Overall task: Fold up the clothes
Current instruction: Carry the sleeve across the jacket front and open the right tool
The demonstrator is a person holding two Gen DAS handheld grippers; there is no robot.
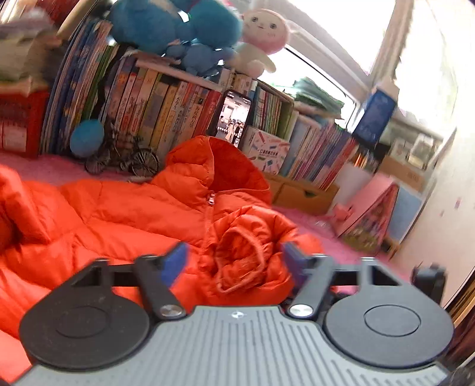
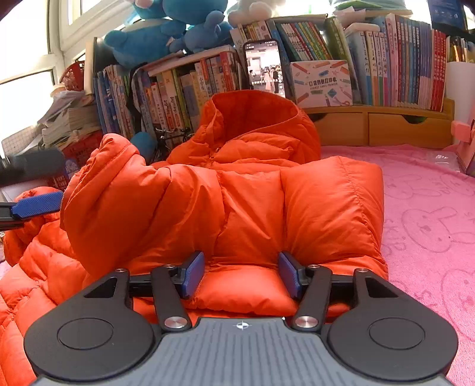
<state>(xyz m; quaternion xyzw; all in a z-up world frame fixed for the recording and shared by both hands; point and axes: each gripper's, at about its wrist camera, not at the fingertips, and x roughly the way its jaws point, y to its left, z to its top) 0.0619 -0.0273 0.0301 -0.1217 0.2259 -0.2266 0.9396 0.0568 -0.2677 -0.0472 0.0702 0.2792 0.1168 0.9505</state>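
Observation:
An orange hooded puffer jacket [image 1: 133,213] lies on a pink blanket [image 2: 430,222], its hood [image 2: 255,115] standing up at the far end. In the left wrist view the bunched sleeve cuff [image 1: 243,252] fills the gap between the blue pads of my left gripper [image 1: 234,261], which is shut on it. One of that gripper's fingers [image 2: 38,205] shows at the left edge of the right wrist view, against a raised fold of sleeve [image 2: 104,184]. My right gripper [image 2: 242,274] is shut on the near folded edge of the jacket [image 2: 252,193], and the padding puckers between its pads.
Behind the jacket stands a wall of books [image 2: 386,59] on wooden drawers [image 2: 386,127], with a phone [image 2: 264,68] propped upright, a white box [image 2: 322,83] and plush toys [image 1: 178,26] on top. A toy bicycle [image 1: 124,157] stands at the far left. Bare pink blanket stretches to the right.

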